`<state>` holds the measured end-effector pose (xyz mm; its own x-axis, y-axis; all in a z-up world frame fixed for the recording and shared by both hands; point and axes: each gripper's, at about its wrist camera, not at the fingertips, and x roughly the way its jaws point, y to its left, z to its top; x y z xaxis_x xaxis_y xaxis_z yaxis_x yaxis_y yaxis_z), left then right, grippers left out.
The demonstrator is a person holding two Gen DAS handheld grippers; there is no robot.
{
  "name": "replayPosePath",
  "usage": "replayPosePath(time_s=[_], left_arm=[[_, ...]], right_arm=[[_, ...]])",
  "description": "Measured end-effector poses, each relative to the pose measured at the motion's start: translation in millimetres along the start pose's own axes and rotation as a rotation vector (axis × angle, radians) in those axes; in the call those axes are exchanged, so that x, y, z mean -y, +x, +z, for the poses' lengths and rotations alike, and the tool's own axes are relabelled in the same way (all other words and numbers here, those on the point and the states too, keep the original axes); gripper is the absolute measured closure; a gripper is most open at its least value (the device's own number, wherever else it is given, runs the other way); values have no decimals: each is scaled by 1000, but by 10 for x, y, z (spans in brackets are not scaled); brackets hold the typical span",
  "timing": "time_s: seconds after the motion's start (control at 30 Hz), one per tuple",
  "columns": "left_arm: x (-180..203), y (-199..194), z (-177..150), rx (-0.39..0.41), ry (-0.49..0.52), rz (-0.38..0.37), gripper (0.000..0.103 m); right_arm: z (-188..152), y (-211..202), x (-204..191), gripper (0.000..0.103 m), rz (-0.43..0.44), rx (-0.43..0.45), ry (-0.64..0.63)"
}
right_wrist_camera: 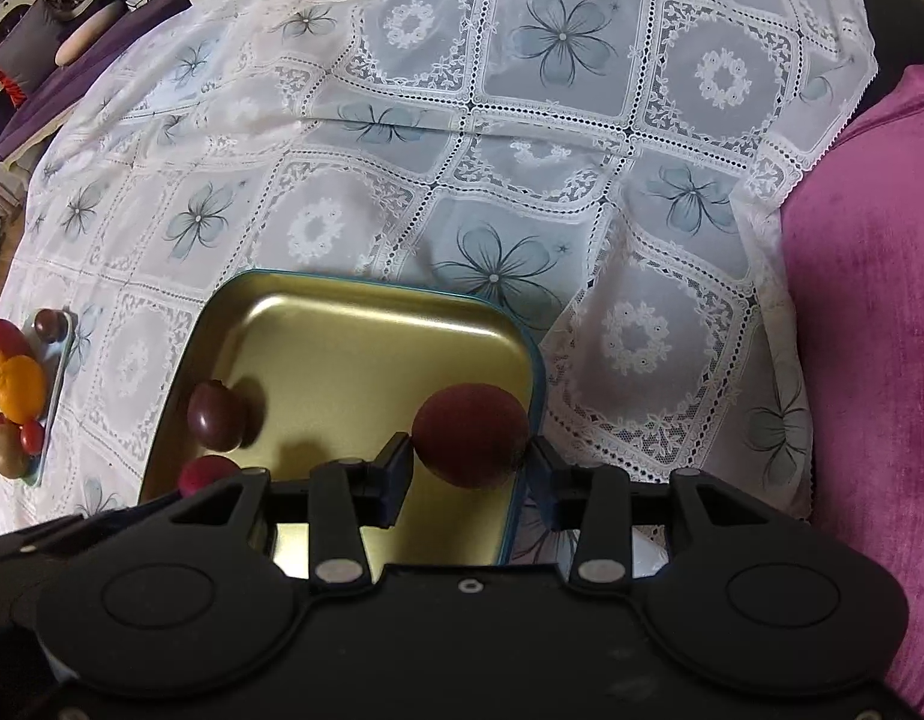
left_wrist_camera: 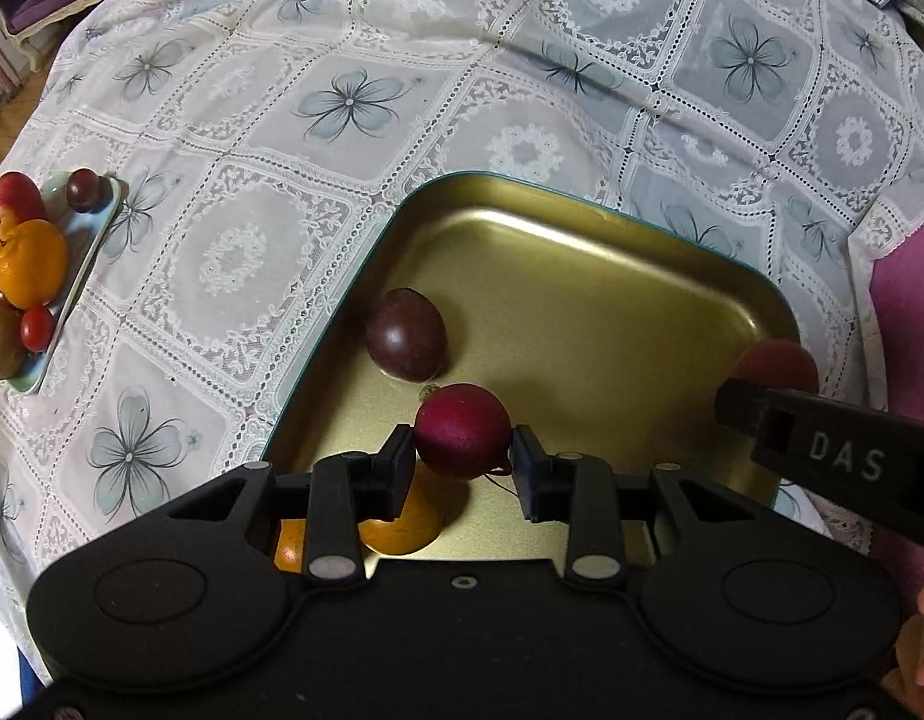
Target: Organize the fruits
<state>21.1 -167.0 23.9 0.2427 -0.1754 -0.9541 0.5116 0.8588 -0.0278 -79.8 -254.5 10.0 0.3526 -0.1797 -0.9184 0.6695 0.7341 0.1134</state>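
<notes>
My left gripper (left_wrist_camera: 462, 450) is shut on a round magenta fruit (left_wrist_camera: 462, 429), held just above a gold tray (left_wrist_camera: 582, 300) with a teal rim. A dark purple fruit (left_wrist_camera: 406, 333) lies in the tray, and an orange (left_wrist_camera: 402, 525) sits half hidden under my left fingers. My right gripper (right_wrist_camera: 471, 468) is shut on a dark red round fruit (right_wrist_camera: 471, 435) over the tray's (right_wrist_camera: 354, 348) right edge. That fruit (left_wrist_camera: 774, 366) also shows in the left wrist view behind the right gripper's finger (left_wrist_camera: 822, 444). The magenta fruit (right_wrist_camera: 207, 474) peeks over the left gripper's body at lower left.
A pale plate (left_wrist_camera: 96, 240) at the far left holds an apple, an orange, a kiwi, small tomatoes and a dark plum; it also appears as the plate (right_wrist_camera: 57, 396). A lace flowered cloth (right_wrist_camera: 522, 120) covers the table. A pink cushion (right_wrist_camera: 870, 300) borders the right.
</notes>
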Motion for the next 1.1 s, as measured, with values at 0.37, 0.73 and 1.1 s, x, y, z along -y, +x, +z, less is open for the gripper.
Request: replayPosePath(time_s=[0.37, 0.73, 1.1], left_arm=[[-56, -187, -161, 33, -7, 17, 59], [-129, -590, -545, 129, -9, 61, 57], [-192, -779, -1036, 167, -22, 78, 57]], right_arm=[[-121, -184, -128, 62, 8, 46, -49], [-523, -416, -145, 62, 10, 55, -77], [-935, -660, -132, 62, 17, 73, -121]])
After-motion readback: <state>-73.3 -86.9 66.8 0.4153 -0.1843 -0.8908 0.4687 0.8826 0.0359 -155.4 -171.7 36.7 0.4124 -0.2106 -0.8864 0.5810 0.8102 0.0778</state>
